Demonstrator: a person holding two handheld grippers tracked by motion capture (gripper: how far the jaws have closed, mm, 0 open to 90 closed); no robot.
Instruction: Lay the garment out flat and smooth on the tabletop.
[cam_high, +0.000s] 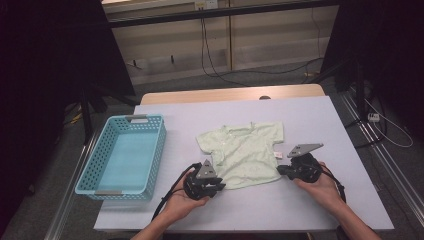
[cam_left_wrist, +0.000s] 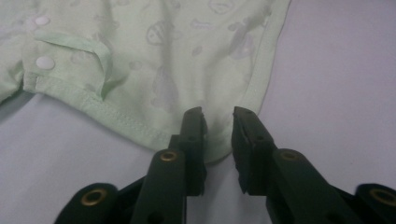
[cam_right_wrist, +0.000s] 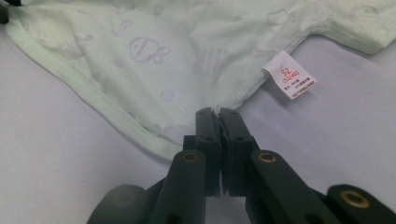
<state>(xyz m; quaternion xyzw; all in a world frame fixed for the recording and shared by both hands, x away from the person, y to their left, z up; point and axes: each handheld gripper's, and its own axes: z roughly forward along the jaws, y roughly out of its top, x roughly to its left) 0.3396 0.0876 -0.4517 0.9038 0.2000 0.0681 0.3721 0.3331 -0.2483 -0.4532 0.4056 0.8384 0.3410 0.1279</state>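
Observation:
A small pale green baby shirt (cam_high: 242, 150) lies spread flat on the white table (cam_high: 310, 125). My left gripper (cam_high: 220, 186) is at its near left hem corner. In the left gripper view the jaws (cam_left_wrist: 218, 119) stand a little apart with the hem corner of the shirt (cam_left_wrist: 177, 60) between them, and a gap shows. My right gripper (cam_high: 281, 170) is at the near right corner. In the right gripper view its jaws (cam_right_wrist: 216, 114) are pressed together on the edge of the shirt (cam_right_wrist: 154, 51), beside a white size label (cam_right_wrist: 289, 74).
A light blue plastic basket (cam_high: 157, 155) stands on the table's left side, with nothing in it. Bare tabletop lies to the right of the shirt and along the front edge. Dark stands and cables are on the floor beyond the table.

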